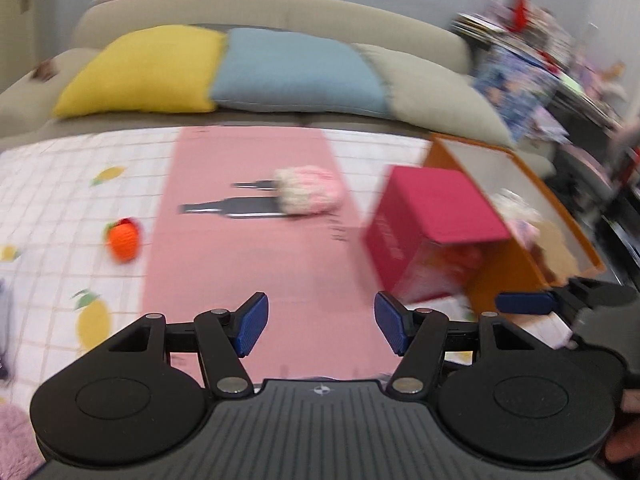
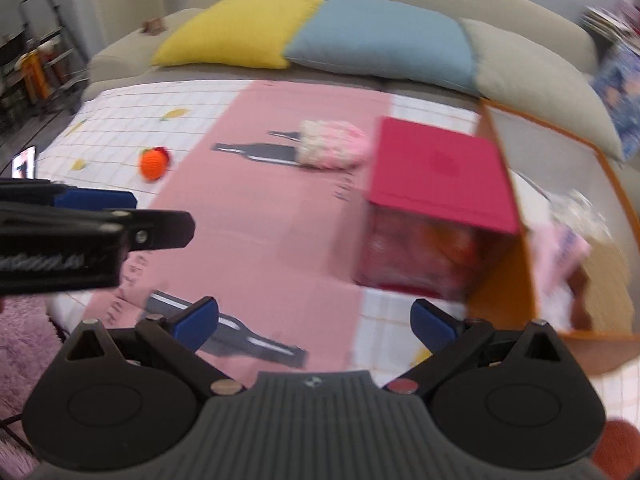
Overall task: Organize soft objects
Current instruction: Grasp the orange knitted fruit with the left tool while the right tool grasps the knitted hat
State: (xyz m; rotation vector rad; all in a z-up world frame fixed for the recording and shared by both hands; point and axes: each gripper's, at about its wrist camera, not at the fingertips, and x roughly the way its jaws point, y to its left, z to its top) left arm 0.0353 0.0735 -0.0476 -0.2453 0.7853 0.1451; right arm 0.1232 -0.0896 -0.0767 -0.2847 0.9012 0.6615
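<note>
A pink and cream fluffy soft toy (image 1: pixel 308 195) (image 2: pixel 332 150) lies on the pink mat (image 1: pixel 256 264) (image 2: pixel 260 216). An orange knitted fruit (image 1: pixel 125 240) (image 2: pixel 154 164) lies on the white checked cloth (image 1: pixel 60 208) to the left. A magenta-lidded box (image 1: pixel 432 232) (image 2: pixel 436 212) and an orange bin (image 1: pixel 532 216) (image 2: pixel 560 240) holding soft items stand on the right. My left gripper (image 1: pixel 320 326) is open and empty above the mat. My right gripper (image 2: pixel 316 320) is open and empty, near the box.
A beige sofa (image 1: pixel 280 8) carries yellow (image 1: pixel 144 72), blue (image 1: pixel 296 72) and grey (image 1: pixel 436 88) cushions behind the mat. A fluffy purple rug (image 2: pixel 24 344) lies at lower left. Shelves with books (image 1: pixel 520 40) stand at the right. A metal rack (image 2: pixel 36 52) stands at far left.
</note>
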